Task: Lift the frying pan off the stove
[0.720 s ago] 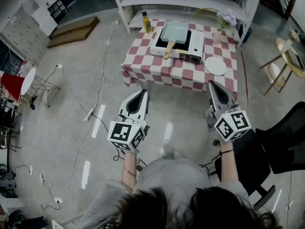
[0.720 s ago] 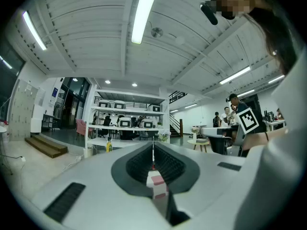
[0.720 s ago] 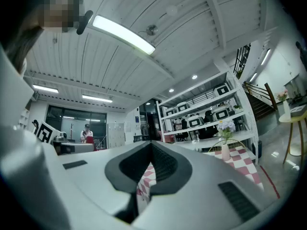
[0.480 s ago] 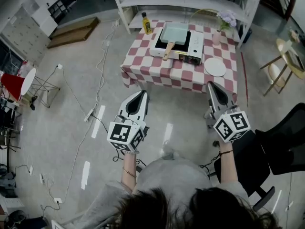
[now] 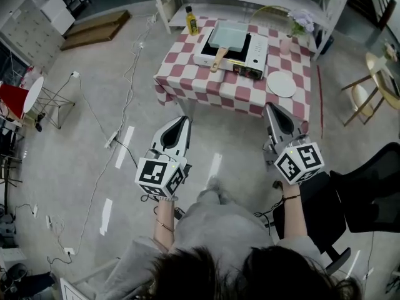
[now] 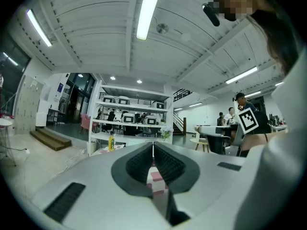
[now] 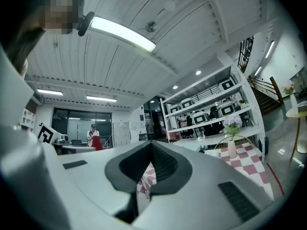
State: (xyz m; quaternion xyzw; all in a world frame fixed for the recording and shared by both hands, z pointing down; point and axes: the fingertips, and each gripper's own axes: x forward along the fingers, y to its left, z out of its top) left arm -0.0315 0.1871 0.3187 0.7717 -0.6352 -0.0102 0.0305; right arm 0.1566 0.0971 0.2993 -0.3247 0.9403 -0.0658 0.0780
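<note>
**Standing off from the pan, nothing gripped yet**

Finding the frying pan [image 5: 228,37] sitting flat on the stove [image 5: 253,50], toward the far side of the checked tabletop [image 5: 206,85]. Showing its wooden handle [image 5: 217,60] sticking out over the stove's near-left edge, with a bottle [image 5: 191,21] at the far-left corner and a white plate [image 5: 282,84] lying just right of the stove.

Holding the left gripper [image 5: 181,120] and the right gripper [image 5: 270,108] out roughly level over the floor, well apart from the pan – each with jaws pressed together on nothing, only checked cloth peeking past the tips in both gripper views.

Judging the step in hand as the very beginning: getting within reach, with no contact made and the pan not yet lifted.

Calling next, most likely, for stepping up to the near edge of the tabletop, spreading one gripper's jaws, lining them up across the handle and clamping firmly before raising – then keeping the pan level while clearing the stove and staying wide of the plate.
</note>
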